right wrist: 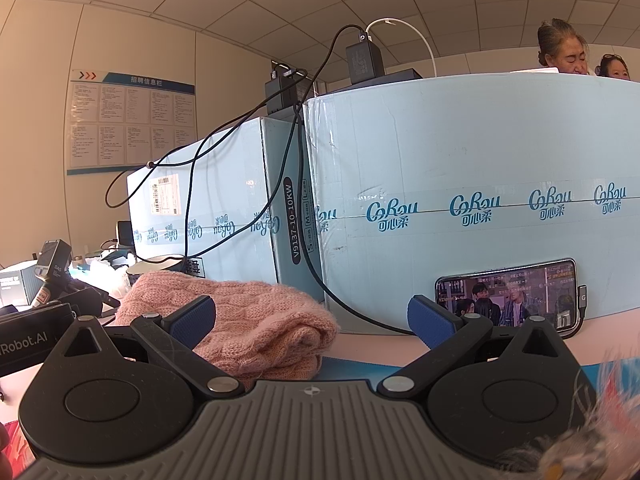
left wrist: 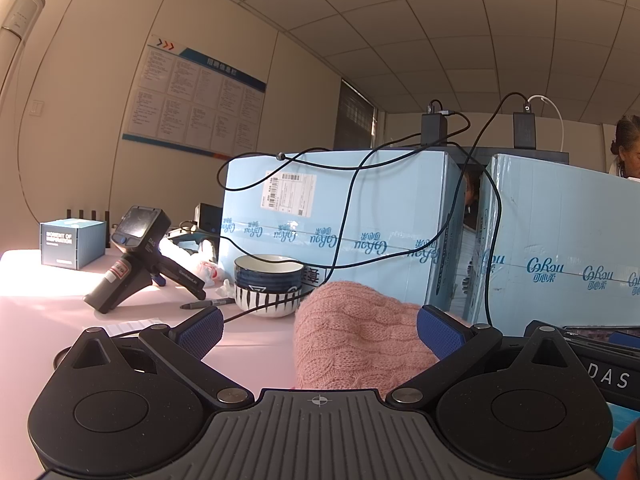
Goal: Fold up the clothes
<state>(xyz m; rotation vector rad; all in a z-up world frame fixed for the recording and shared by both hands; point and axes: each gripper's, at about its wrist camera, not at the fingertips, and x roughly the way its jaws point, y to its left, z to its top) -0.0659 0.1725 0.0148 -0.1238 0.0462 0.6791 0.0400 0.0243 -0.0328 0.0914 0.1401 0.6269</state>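
A pink cable-knit garment (left wrist: 352, 336) lies bunched in a folded heap on the pale table. In the left wrist view it sits between the blue pads of my left gripper (left wrist: 320, 334), closer to the right pad; the jaws stand wide open and grip nothing. In the right wrist view the same garment (right wrist: 256, 320) lies at the left, behind the left pad of my right gripper (right wrist: 312, 318), which is also wide open and empty. Its folded edge faces the right gripper.
Two light blue cartons (left wrist: 340, 216) (right wrist: 480, 184) with chargers and black cables stand behind the garment. A striped bowl (left wrist: 268, 284), a marker (left wrist: 208, 303), a black handheld device (left wrist: 136, 256) and a small box (left wrist: 72, 242) sit left. A phone (right wrist: 508, 294) leans against the right carton.
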